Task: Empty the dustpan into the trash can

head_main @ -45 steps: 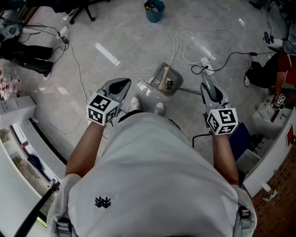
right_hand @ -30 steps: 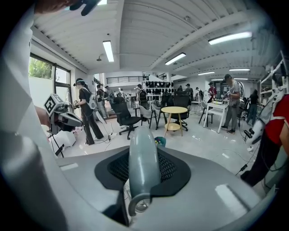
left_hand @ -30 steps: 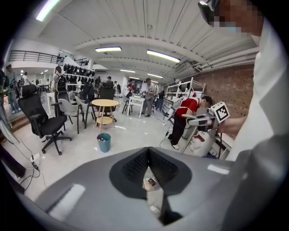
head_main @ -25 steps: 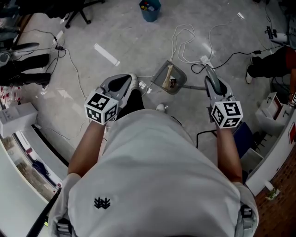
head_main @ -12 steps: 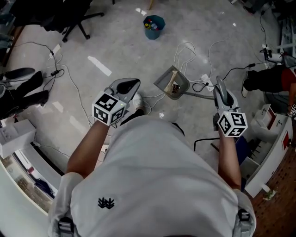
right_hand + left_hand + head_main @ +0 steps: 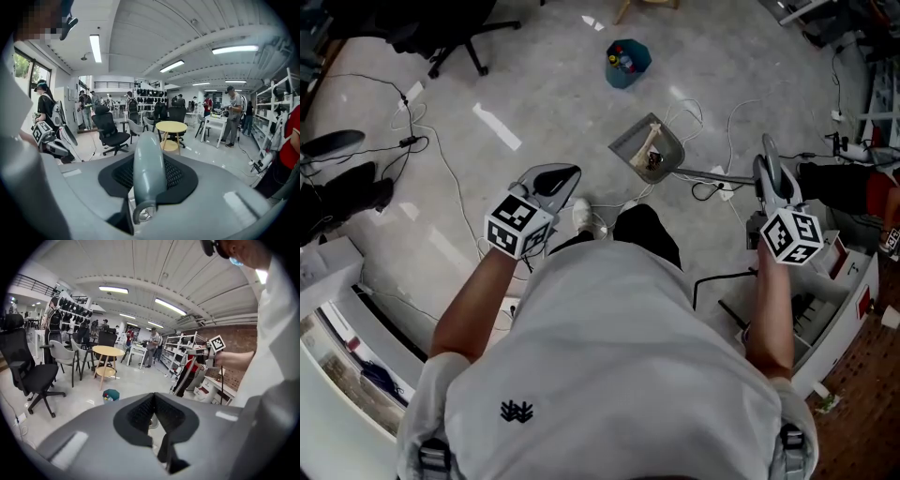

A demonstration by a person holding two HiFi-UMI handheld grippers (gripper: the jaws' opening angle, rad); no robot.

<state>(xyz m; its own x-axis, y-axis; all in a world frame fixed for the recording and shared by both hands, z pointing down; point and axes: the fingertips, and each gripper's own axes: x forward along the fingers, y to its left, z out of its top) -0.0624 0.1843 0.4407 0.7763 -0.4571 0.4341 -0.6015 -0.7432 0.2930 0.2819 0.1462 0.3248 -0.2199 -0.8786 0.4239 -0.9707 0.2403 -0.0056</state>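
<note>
Bare floor (image 6: pixel 572 108) lies open between my dustpan (image 6: pixel 649 148) and the bin (image 6: pixel 627 62), with nothing standing across that path. White cables (image 6: pixel 701 114) loop just right of the pan. Black cables (image 6: pixel 457 192) trail at left. A chair (image 6: pixel 473 42) stands left of the bin, well apart.

Two grippers were counted, the left gripper (image 6: pixel 551 180) and the right gripper (image 6: pixel 772 174); there was one dustpan (image 6: pixel 651 148) and one teal trash can (image 6: pixel 627 62); the dustpan held two bits of rubbish, one pale stick and one dark scrap. The room showed one round yellow table (image 6: pixel 108 351), one black office chair (image 6: pixel 29 373) and one grey chair (image 6: pixel 62 354); the white cables (image 6: pixel 689 117) on the floor were too tangled to count.
</note>
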